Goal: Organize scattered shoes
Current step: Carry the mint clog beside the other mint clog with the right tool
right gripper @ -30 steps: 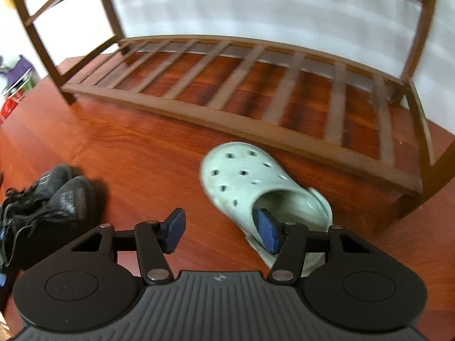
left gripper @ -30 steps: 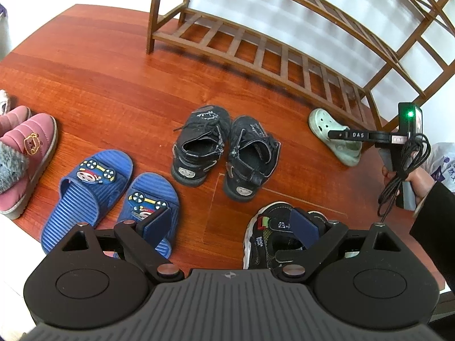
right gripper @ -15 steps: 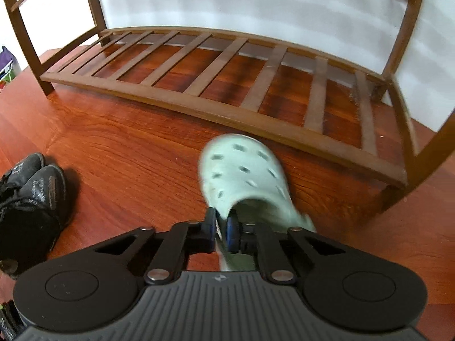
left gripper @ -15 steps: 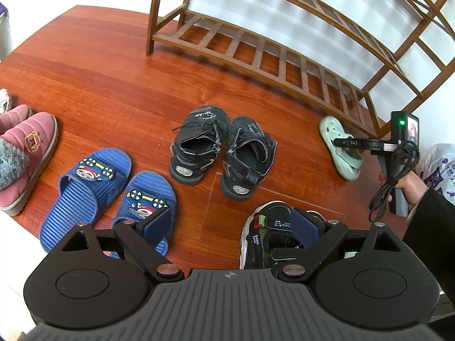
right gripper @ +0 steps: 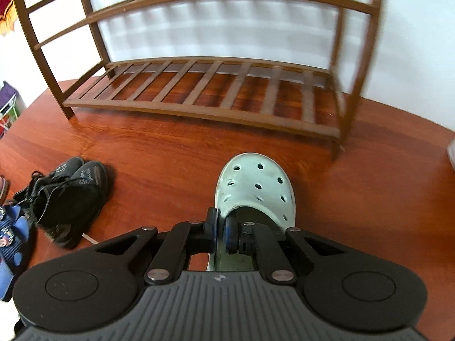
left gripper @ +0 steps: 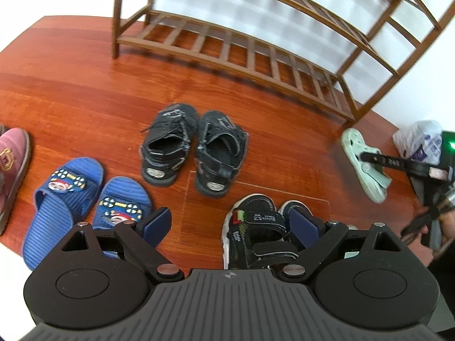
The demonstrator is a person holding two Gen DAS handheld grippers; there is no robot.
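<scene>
Pinching the side wall of a pale green clog (right gripper: pixel 256 187), the right gripper (right gripper: pixel 220 231) has its jaws closed down to the thickness of that wall, one pad outside the shoe and one inside its opening. The clog's toe points toward the wooden shoe rack (right gripper: pixel 199 91), whose bottom shelf is bare; in the left wrist view the clog (left gripper: pixel 361 159) sits near the rack's right leg (whether its sole touches the floor cannot be told). The left gripper (left gripper: pixel 233 224) hangs over the red-brown floor (left gripper: pixel 85 85) with its jaws spread wide and nothing between them. Beneath it lies a black strapped sandal (left gripper: pixel 253 233). Farther out stands a pair of black shoes (left gripper: pixel 193 147), side by side, with two blue slippers (left gripper: pixel 82 196) to their left and a pink slipper (left gripper: pixel 11 159) at the edge.
</scene>
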